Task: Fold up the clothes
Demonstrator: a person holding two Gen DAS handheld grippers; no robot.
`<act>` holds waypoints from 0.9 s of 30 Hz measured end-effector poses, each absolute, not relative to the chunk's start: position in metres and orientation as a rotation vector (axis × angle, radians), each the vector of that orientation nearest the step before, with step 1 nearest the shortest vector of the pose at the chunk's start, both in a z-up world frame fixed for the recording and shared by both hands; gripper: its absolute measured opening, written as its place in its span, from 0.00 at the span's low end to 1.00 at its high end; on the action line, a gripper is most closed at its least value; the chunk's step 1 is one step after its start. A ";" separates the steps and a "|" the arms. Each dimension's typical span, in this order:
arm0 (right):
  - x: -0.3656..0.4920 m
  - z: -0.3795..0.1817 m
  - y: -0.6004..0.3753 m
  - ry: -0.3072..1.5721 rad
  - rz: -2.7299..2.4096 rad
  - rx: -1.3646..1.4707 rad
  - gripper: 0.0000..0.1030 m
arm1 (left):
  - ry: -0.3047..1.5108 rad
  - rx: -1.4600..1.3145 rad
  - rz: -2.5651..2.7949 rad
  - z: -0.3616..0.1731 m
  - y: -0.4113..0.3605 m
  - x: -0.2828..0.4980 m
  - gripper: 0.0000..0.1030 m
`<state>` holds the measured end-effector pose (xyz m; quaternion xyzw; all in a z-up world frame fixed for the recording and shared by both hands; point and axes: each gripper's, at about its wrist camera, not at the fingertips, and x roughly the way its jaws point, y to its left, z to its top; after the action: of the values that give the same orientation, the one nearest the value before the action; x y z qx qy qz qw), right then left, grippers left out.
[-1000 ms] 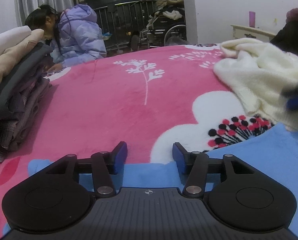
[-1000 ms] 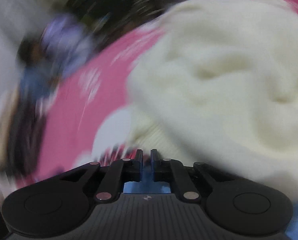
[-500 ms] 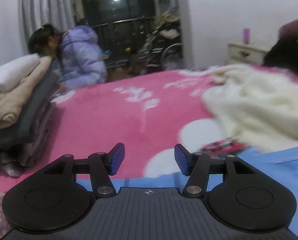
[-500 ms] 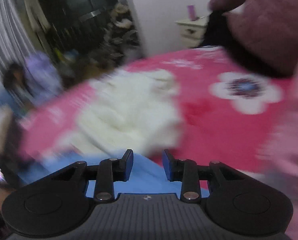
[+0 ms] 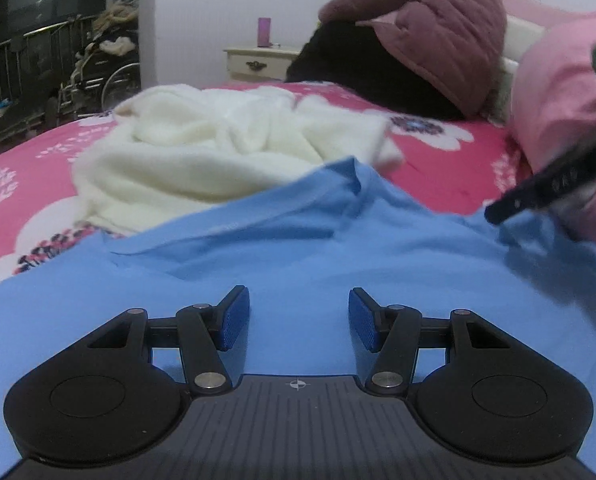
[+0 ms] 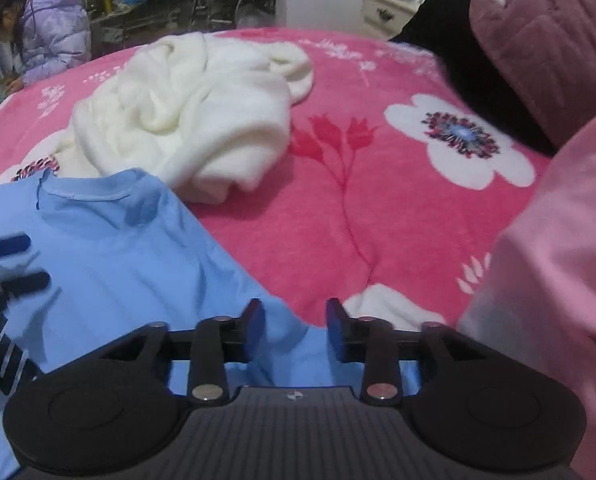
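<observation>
The blue shirt (image 5: 338, 256) lies spread on the pink floral blanket (image 6: 378, 200), just beside a crumpled cream garment (image 6: 185, 108). The left gripper (image 5: 299, 318) hovers over it, jaws apart and empty. The right gripper (image 6: 295, 330), jaws just opened, stands empty over the shirt's edge.

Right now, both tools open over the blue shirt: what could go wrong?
1. The cream sweater touches the blue shirt at its collar; a fold may drag it along.
2. The right tool, jaws just opened with nothing between them, sits at the shirt's edge: it may pinch the pink blanket too.
</observation>
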<state>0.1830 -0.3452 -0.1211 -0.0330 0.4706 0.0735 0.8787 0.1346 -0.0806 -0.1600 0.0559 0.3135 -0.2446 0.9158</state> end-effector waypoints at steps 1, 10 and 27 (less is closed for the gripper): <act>0.186 -0.123 -0.348 0.994 0.172 -0.069 0.42 | 0.642 0.116 -0.504 -0.163 -0.080 0.134 0.54; 0.192 -0.117 -0.357 0.960 0.359 -0.002 0.42 | 0.636 0.087 -0.517 -0.173 -0.076 0.133 0.55; 0.187 -0.114 -0.364 0.749 0.116 0.016 0.24 | 0.623 0.097 -0.511 -0.175 -0.078 0.132 0.55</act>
<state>0.1865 -0.3641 -0.1140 0.0076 0.3655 0.0568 0.9290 0.1321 -0.0781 -0.1750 0.0471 0.3029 -0.2484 0.9189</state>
